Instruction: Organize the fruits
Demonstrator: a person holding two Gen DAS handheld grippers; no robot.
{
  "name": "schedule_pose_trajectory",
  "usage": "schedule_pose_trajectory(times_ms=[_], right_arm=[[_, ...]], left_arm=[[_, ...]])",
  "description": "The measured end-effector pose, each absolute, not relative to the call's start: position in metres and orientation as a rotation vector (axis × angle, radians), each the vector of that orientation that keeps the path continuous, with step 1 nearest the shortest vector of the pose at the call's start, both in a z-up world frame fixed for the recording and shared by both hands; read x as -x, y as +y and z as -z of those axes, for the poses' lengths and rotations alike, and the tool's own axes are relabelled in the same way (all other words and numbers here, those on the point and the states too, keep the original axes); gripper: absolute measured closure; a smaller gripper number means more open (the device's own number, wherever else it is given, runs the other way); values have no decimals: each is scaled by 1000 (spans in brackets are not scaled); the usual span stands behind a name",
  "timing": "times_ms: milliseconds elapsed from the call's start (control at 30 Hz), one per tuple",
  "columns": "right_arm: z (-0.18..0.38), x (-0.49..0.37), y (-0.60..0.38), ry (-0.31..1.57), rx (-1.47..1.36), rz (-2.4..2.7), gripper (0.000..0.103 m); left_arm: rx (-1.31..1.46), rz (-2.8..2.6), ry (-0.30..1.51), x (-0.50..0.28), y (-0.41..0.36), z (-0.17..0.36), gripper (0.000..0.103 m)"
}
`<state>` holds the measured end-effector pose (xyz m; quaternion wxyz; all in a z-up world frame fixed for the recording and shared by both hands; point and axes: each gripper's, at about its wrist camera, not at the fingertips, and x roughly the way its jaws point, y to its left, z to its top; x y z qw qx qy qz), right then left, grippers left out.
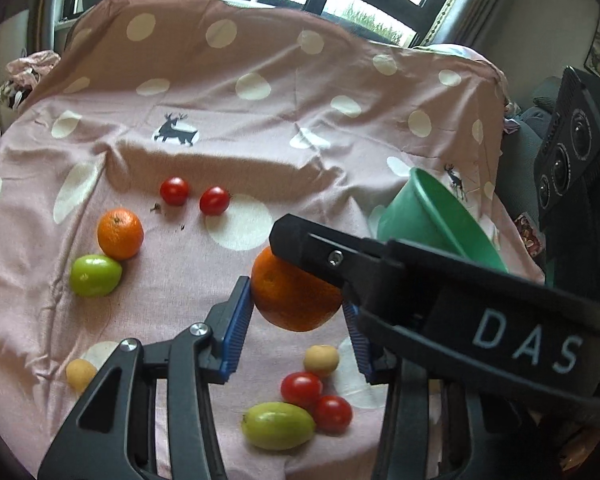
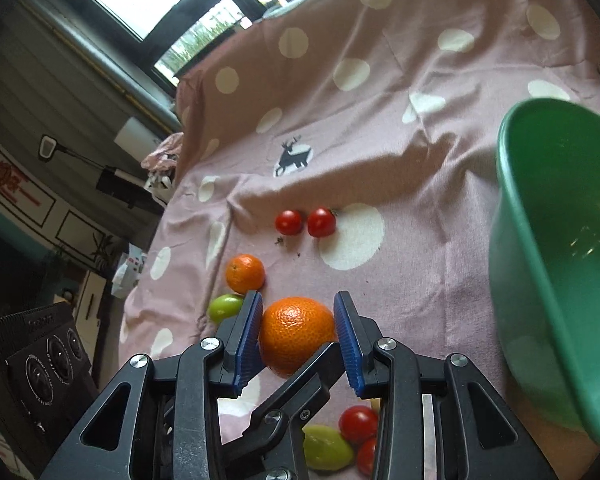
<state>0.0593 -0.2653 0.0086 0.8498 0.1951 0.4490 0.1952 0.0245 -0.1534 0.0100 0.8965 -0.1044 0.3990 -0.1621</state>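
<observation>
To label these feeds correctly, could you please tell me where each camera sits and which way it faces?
Left wrist: on the left gripper, looking down between its blue pads at the large orange over the dotted cloth; a finger of the right gripper crosses in.
Right wrist: on the right gripper, looking down at the same orange, with the green bowl to its right.
Shared: large orange, green bowl, cherry tomatoes.

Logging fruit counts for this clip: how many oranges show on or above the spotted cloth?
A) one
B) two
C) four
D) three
B: one large orange sits between both claws' blue pads, and a smaller orange rests on the spotted cloth next to a green fruit; no other orange appears in either wrist view.
</observation>
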Motion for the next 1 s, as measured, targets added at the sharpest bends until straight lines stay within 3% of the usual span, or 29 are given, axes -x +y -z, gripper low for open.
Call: schedule_pose_trajectory(times_ms=[367, 1000], right_arm=[[-61, -26, -334, 732, -488, -322, 64], [-30, -15, -441, 779, -696, -106, 64]], left_arm=[[78, 478, 737, -17, -232, -56, 58], [2, 639, 887, -41, -328, -23, 58]])
